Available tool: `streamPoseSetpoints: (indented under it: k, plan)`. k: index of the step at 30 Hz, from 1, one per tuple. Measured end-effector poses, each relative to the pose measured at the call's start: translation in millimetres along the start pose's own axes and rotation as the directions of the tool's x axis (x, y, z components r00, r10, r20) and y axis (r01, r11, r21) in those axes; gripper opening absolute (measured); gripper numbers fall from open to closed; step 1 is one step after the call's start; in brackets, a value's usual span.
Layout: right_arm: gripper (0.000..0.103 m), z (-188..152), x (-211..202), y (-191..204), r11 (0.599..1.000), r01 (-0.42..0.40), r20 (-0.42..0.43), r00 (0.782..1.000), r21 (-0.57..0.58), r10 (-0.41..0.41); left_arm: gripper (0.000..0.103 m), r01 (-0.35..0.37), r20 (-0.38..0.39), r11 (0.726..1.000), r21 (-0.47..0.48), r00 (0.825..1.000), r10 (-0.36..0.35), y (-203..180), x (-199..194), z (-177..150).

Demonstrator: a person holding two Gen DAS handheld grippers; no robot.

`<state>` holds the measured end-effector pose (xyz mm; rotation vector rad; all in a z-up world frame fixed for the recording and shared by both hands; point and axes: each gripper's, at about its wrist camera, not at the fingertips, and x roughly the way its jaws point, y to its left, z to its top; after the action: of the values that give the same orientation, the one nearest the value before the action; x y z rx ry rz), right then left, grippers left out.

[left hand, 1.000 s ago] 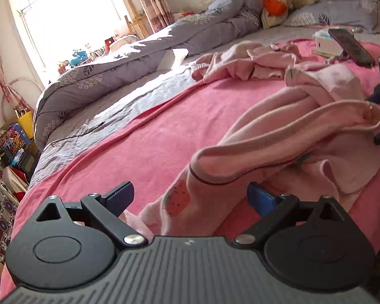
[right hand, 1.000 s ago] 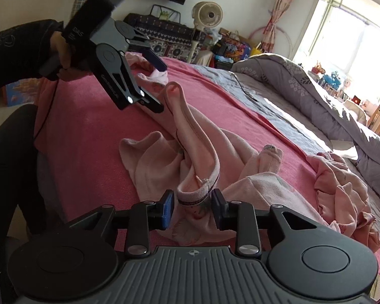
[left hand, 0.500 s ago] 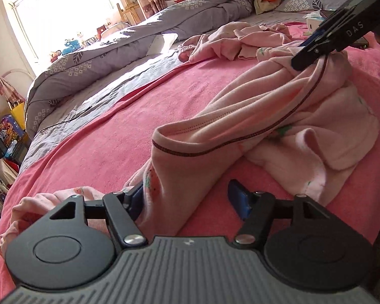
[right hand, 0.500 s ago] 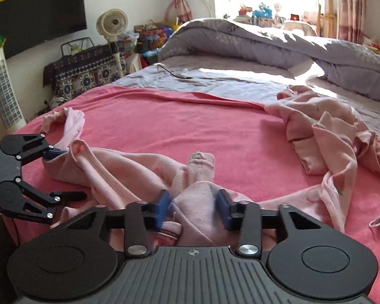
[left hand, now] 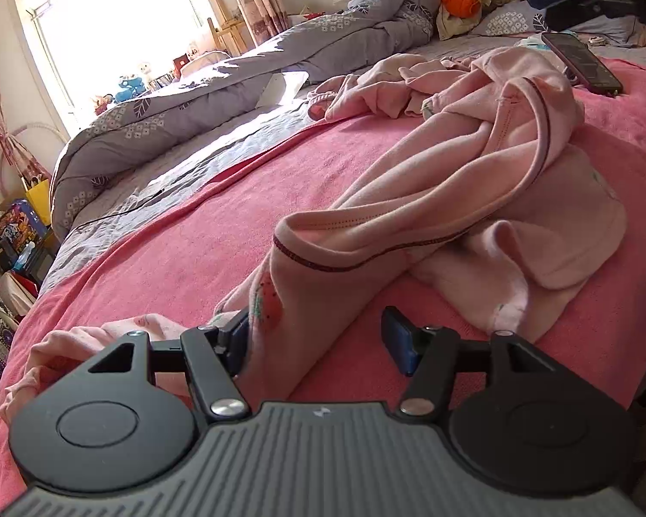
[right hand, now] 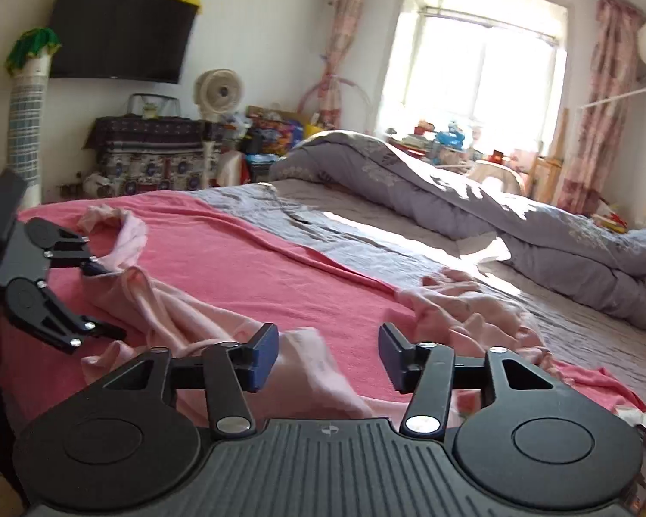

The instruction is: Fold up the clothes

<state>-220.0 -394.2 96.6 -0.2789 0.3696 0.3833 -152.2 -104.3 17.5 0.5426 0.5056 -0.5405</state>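
Right now the biggest thing is the bed (left hand: 159,232), with a pink blanket (left hand: 202,258) spread over the near part and a grey sheet (right hand: 366,232) past it. A puffy grey quilt (left hand: 159,129) lies rolled up along the far side by the bright window (right hand: 473,64). On the pink blanket lies a light pink garment (left hand: 473,198), all crumpled, with a dark line along its edge and a small strawberry picture near one end. A second heap of pink clothes (left hand: 387,86) lies farther back, close to the grey sheet. The left tongs (left hand: 318,340) are low over the blanket, and the end of the pink garment runs in between them. It touches the left pad, but the other pad stands clear of it, so the tongs are apart and not squeezing. The right tongs (right hand: 328,355) are up above the garment and their jaws are opening, with only blurred pink cloth seen below the gap and nothing pinched. A dark phone (left hand: 581,62) leans at the far end of the blanket, just past the garment. A fan (right hand: 218,90) and a black screen (right hand: 120,30) are by the far wall.
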Motion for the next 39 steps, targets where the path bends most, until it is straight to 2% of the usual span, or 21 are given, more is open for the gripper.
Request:
streamPoseSetpoints:
  k: [1,3,6,7,8,9,10,14,17,19,22,25,26,27,28,29,30,32,35,37,39]
  plan:
    - [0.063,1,-1,8,0.997,-0.066,0.011,0.998,-0.037,0.067,0.066,-0.009,0.013,1.000,-0.003,1.000,0.009,1,-1,0]
    - [0.073,2,9,28,0.986,-0.120,-0.020,0.993,-0.115,0.119,0.095,-0.030,0.039,1.000,-0.006,0.999,0.030,2,-1,1]
    - [0.072,-2,35,54,0.969,-0.148,-0.105,0.986,-0.198,0.130,0.099,-0.090,0.025,0.996,0.002,0.996,0.090,-3,13,1]
    - [0.070,-4,44,63,0.964,-0.160,-0.140,0.981,-0.214,0.131,0.094,-0.101,0.019,0.995,-0.001,0.995,0.101,-6,16,0]
    - [0.053,-7,51,69,0.963,-0.153,-0.169,0.979,-0.221,0.117,0.077,-0.123,0.025,0.992,-0.015,0.992,0.124,-8,16,0]
    - [0.019,-8,54,71,0.967,-0.130,-0.185,0.979,-0.221,0.089,0.058,-0.163,0.031,0.986,-0.035,0.986,0.164,-10,14,0]
    - [0.010,-10,58,74,0.970,-0.106,-0.201,0.978,-0.220,0.062,0.053,-0.194,0.039,0.979,-0.054,0.980,0.197,-11,12,0]
    - [0.012,2,45,63,0.982,0.023,-0.087,0.995,-0.185,-0.039,0.024,-0.241,0.152,0.955,-0.170,0.951,0.267,1,-7,14]
    - [0.011,23,49,54,0.961,0.140,0.015,0.990,-0.240,-0.141,0.021,-0.332,0.247,0.925,-0.184,0.895,0.371,14,-5,38]
    - [0.011,40,66,46,0.942,0.196,0.064,0.981,-0.273,-0.186,0.021,-0.382,0.258,0.908,-0.173,0.872,0.415,28,13,60]
    - [0.011,64,118,24,0.920,0.265,0.116,0.964,-0.291,-0.241,0.022,-0.415,0.208,0.889,-0.196,0.868,0.451,59,58,94]
    - [0.011,80,191,-6,0.903,0.324,0.129,0.946,-0.283,-0.299,0.032,-0.418,0.065,0.882,-0.217,0.895,0.441,93,126,118]
    - [0.013,78,220,-19,0.914,0.311,0.095,0.950,-0.261,-0.297,0.046,-0.417,-0.011,0.884,-0.210,0.905,0.424,100,152,121]
    - [0.022,75,248,-31,0.924,0.298,0.059,0.954,-0.239,-0.292,0.070,-0.417,-0.105,0.886,-0.202,0.909,0.403,108,179,122]
    - [0.032,72,276,-43,0.934,0.285,0.024,0.958,-0.216,-0.287,0.082,-0.420,-0.228,0.885,-0.200,0.898,0.375,114,207,117]
    - [0.058,63,299,-55,0.957,0.251,-0.065,0.963,-0.145,-0.262,0.086,-0.427,-0.323,0.879,-0.214,0.880,0.349,120,225,109]
    - [0.066,53,302,-61,0.968,0.243,-0.107,0.962,-0.065,-0.249,0.086,-0.429,-0.376,0.871,-0.240,0.868,0.323,125,236,101]
    - [0.066,33,306,-73,0.967,0.235,-0.183,0.959,0.096,-0.215,0.086,-0.397,-0.293,0.840,-0.370,0.908,0.300,138,211,90]
    - [0.079,17,248,-75,0.967,0.208,-0.081,0.977,0.147,-0.198,0.086,-0.378,-0.206,0.793,-0.477,0.926,0.318,160,160,86]
    - [0.090,14,195,-75,0.954,0.253,-0.008,0.967,0.161,-0.255,0.087,-0.360,-0.143,0.768,-0.530,0.931,0.337,172,118,83]
    - [0.103,7,140,-71,0.941,0.261,0.057,0.959,0.215,-0.279,0.087,-0.295,-0.075,0.776,-0.558,0.949,0.307,167,74,74]
